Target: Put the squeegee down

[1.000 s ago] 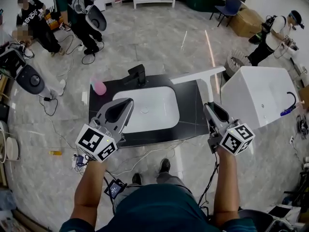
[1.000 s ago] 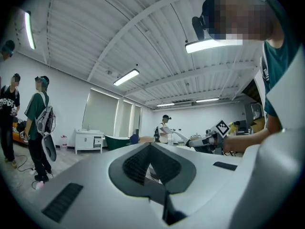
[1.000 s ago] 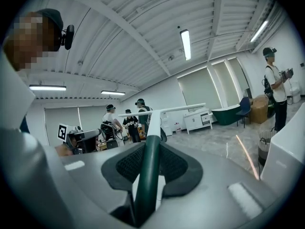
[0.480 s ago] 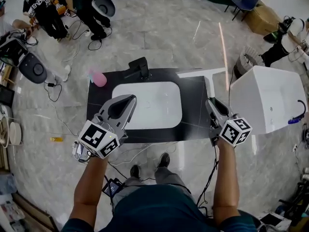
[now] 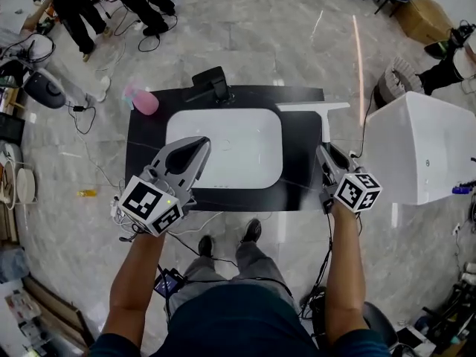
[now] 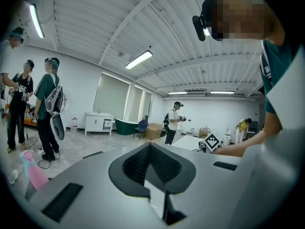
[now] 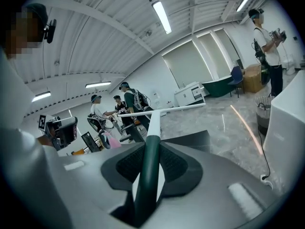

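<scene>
The squeegee (image 5: 313, 107) has a white blade, a white shaft and a dark green handle (image 7: 147, 171). My right gripper (image 5: 325, 153) is shut on that handle, and the blade hangs crosswise over the back right part of the black counter (image 5: 147, 149). In the right gripper view the blade (image 7: 164, 111) stretches across ahead of the right gripper (image 7: 151, 146). My left gripper (image 5: 201, 146) hovers over the left half of the white sink basin (image 5: 238, 143), shut, with nothing in it. In the left gripper view the left gripper's (image 6: 150, 147) tips meet.
A black faucet (image 5: 212, 85) stands at the counter's back edge and a pink bottle (image 5: 141, 100) at its back left corner. A white bathtub (image 5: 416, 151) sits close on the right. Cables lie on the marble floor; people stand far left (image 5: 74, 6).
Both grippers have sunk toward the counter. The squeegee has come down with the right gripper, and its blade now lies over the counter's back right part.
</scene>
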Tool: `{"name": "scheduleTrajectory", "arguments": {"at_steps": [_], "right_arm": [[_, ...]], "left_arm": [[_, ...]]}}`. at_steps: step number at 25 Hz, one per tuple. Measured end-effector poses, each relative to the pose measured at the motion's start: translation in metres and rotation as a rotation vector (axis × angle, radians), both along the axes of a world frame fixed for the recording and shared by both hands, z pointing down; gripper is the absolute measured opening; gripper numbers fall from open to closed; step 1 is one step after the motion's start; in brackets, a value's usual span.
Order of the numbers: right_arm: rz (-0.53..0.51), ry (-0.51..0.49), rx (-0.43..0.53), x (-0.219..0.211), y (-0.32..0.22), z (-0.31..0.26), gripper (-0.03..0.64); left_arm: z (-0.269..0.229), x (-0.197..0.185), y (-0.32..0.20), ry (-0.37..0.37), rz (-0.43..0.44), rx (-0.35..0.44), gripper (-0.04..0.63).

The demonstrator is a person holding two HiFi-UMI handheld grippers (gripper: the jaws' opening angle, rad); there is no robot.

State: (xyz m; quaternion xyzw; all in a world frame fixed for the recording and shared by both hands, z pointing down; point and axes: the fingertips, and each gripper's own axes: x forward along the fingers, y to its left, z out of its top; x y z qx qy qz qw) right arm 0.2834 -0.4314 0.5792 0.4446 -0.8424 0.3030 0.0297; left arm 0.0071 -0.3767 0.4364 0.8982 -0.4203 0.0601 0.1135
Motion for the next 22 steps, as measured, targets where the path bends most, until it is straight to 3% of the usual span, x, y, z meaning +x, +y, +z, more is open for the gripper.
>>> {"name": "scheduleTrajectory", "arguments": {"at_steps": [13, 22], "right_arm": [[-0.001, 0.013, -0.101, 0.022, -0.028, 0.079, 0.103], [0.002, 0.029, -0.173, 0.015, -0.022, 0.131, 0.103]], "left_arm": [[0.055, 0.025, -0.032, -0.014, -0.003, -0.086, 0.005], [0.089, 0.021, -0.025, -0.016, -0.006, -0.15, 0.005]]}}
